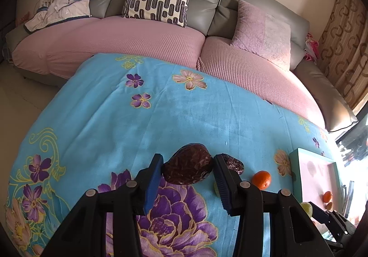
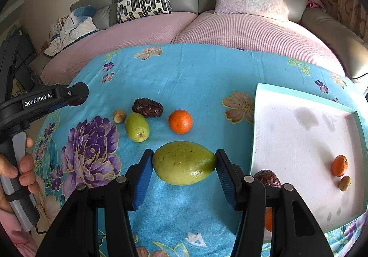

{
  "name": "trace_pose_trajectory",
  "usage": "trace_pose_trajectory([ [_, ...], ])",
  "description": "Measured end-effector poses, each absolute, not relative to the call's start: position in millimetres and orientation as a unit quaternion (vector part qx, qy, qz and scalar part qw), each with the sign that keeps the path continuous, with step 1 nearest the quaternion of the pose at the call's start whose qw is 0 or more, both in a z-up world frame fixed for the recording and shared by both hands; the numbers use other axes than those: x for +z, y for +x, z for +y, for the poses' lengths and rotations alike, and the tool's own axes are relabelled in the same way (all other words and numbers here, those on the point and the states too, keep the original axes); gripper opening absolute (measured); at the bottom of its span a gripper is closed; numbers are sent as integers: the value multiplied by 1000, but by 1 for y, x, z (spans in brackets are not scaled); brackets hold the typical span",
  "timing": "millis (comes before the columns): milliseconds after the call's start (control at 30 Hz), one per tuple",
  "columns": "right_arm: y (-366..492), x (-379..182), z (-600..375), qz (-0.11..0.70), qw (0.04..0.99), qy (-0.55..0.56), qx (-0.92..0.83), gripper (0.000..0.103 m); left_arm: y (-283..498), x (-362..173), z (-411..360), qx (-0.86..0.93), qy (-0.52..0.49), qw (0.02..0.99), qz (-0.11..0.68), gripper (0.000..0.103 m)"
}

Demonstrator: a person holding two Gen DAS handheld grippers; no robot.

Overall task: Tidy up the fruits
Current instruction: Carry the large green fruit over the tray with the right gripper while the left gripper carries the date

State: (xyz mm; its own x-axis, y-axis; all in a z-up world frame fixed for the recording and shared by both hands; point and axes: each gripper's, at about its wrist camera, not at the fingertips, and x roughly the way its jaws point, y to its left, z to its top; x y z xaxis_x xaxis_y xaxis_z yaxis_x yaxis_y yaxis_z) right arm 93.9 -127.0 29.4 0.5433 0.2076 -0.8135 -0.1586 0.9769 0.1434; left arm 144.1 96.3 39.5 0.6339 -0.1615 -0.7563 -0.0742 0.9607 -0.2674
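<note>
Sorting was partly done, by the look of it. On the blue flowered blanket (image 2: 195,73), running left to right in the right wrist view, a small brown fruit (image 2: 119,116), a green fruit (image 2: 137,127), a dark wrinkled date (image 2: 147,107) and an orange (image 2: 180,121) lay loose near the middle, waiting to be moved. At the blanket's right edge sat the white tray (image 2: 299,132), which already carried a second date (image 2: 268,178) at its near left corner, and a small orange (image 2: 339,165) with a little brown fruit (image 2: 344,183) just beside it toward its right rim. So three pieces seemed filed and four on the cloth remained.

The left gripper (image 1: 188,168) was clamped on a dark date (image 1: 187,166), both blue pads pressing its ends, raised above the blanket. The right gripper (image 2: 184,162) was likewise clenched about a large green fruit (image 2: 184,162), pads touching either end, just left of the tray.
</note>
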Motion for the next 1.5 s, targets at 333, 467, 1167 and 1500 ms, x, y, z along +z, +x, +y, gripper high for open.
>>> trace_pose_trajectory([
  [333, 83, 35, -160, 454, 886, 47, 79, 56, 139, 37, 76, -44, -139, 888, 436, 48],
  [467, 87, 28, -175, 462, 883, 58, 60, 56, 137, 40, 61, -55, -122, 891, 435, 48],
  [1167, 81, 35, -281, 449, 881, 137, -60, 56, 119, 42, -42, -157, -50, 880, 445, 48],
  [1500, 62, 53, -329, 416, 887, 149, -136, 56, 101, 39, -94, -210, -13, 871, 443, 48],
])
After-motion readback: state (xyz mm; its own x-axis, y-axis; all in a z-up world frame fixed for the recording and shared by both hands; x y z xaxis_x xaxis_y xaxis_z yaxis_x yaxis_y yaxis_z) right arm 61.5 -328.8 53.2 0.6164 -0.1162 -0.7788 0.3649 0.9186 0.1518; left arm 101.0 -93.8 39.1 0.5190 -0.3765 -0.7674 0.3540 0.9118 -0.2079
